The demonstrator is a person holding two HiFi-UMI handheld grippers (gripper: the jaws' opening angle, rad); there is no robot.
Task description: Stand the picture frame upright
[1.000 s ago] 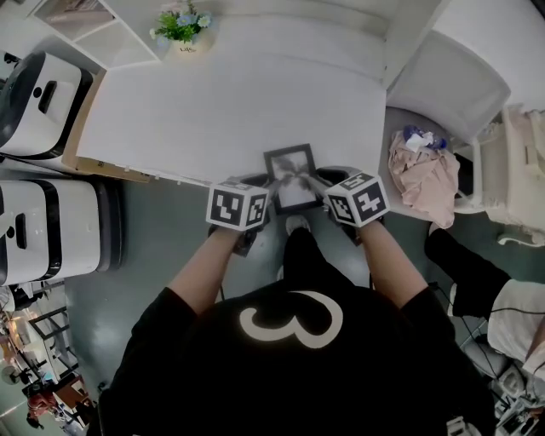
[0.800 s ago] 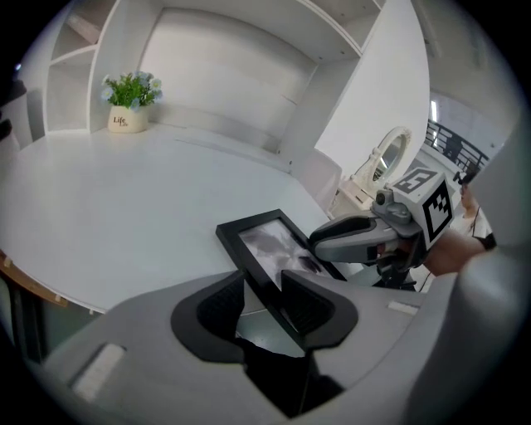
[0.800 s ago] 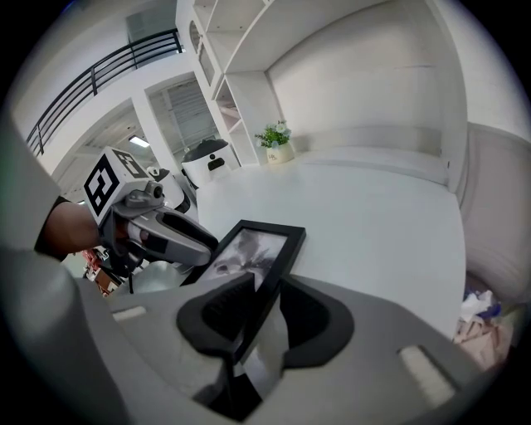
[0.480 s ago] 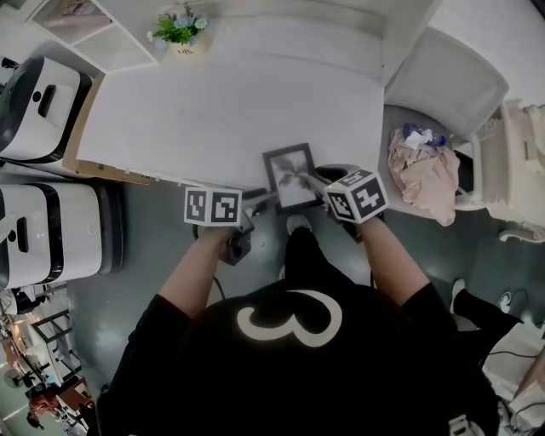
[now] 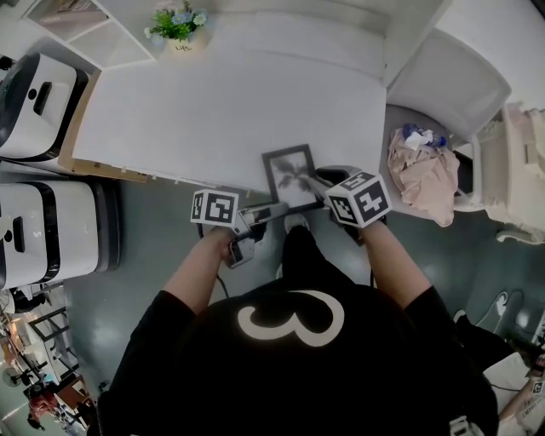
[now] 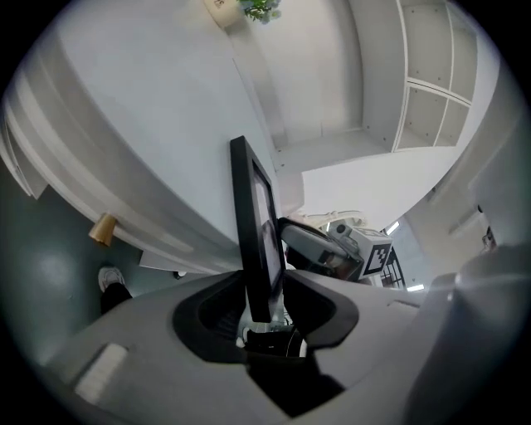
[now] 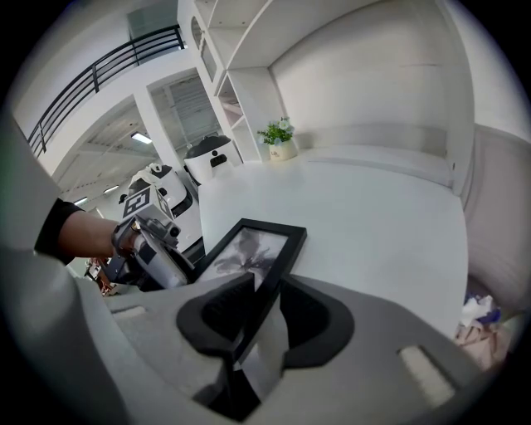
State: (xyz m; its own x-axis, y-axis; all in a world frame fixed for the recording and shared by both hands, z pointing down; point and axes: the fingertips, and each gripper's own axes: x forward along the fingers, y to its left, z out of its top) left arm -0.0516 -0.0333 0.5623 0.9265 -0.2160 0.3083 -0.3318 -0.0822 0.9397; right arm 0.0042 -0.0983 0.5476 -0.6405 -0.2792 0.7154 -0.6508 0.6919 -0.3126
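Note:
A black picture frame (image 5: 289, 174) with a grey print lies tilted at the near edge of the white table (image 5: 213, 111). My right gripper (image 5: 317, 180) is shut on its right edge; in the right gripper view the frame (image 7: 249, 249) runs between the pads, with a pale back panel hanging below. My left gripper (image 5: 271, 209) points in from the left at the frame's near left corner. In the left gripper view the frame's edge (image 6: 253, 224) stands between the jaws with gaps on both sides, so this gripper (image 6: 265, 290) is open. The right gripper (image 6: 332, 245) shows behind the frame.
A small potted plant (image 5: 177, 24) stands at the table's far edge. White machines (image 5: 43, 94) stand on the floor to the left. A chair holding crumpled cloths (image 5: 421, 170) is at the right. My legs and shoes are under the table edge.
The left gripper let go of the frame's left side, pulled back to the left, then came in again lower, at the near left corner. The right gripper kept its hold.

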